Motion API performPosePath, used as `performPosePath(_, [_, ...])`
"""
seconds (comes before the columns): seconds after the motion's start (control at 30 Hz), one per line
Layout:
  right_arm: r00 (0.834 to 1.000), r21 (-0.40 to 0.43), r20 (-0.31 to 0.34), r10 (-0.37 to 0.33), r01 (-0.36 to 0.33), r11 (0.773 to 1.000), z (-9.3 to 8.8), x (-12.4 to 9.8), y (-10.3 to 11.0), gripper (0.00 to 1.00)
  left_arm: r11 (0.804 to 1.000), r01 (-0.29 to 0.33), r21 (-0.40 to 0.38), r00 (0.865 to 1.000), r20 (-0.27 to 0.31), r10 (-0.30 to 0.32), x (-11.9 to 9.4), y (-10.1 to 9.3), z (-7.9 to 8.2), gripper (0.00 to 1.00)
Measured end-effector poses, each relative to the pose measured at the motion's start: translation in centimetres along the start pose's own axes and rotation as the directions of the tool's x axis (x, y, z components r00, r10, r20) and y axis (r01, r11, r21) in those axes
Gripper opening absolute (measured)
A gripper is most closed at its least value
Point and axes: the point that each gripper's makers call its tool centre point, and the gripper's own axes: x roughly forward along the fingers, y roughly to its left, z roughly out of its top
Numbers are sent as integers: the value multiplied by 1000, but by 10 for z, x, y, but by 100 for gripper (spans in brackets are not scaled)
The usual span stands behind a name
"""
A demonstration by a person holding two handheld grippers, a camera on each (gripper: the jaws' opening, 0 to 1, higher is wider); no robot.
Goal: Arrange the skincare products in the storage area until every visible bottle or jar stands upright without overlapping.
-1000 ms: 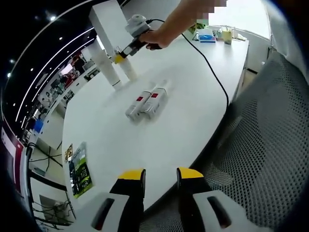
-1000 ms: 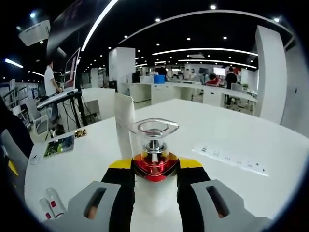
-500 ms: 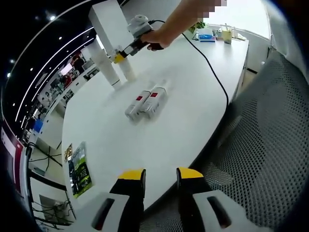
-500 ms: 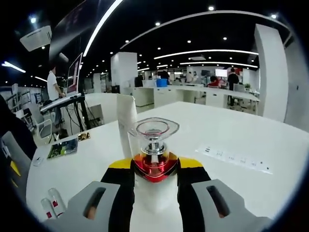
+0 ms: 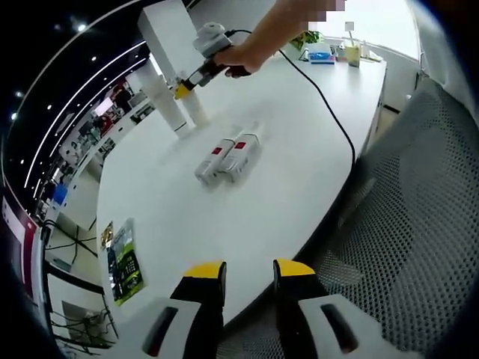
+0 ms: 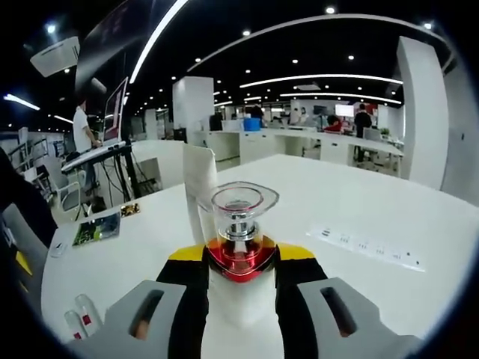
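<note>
The right gripper (image 6: 239, 280) clamps a red-collared pump bottle (image 6: 238, 247) beside an upright white tube (image 5: 171, 112), upper left. Two tubes (image 5: 228, 155) lie centre-frame, unrighted. The left gripper (image 5: 249, 288) hovers open.

Your two white tubes with red labels (image 5: 227, 156) lie side by side, touching, near the middle of the white table (image 5: 284, 187). Beyond them, toward the far edge, a tall white tube (image 5: 171, 111) stands upright, just beside the clear-capped pump bottle (image 6: 239, 258) between your right gripper (image 6: 239, 262) jaws.
</note>
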Motion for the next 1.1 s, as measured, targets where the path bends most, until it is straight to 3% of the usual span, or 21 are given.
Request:
performPosePath(0.23, [999, 10, -26, 24, -23, 1000, -5, -2, 1, 41, 1000, -2, 4, 1000, -5, 2, 0, 0, -1, 25])
performPosePath(0.5, [992, -28, -117, 43, -47, 999, -26, -8, 3, 31, 1000, -7, 6, 1000, 0, 7, 1, 1, 0, 25])
performPosePath(1.1, [990, -37, -134, 42, -47, 998, -22, -2, 6, 28, 1000, -15, 5, 1000, -1, 15, 0, 3, 0, 24])
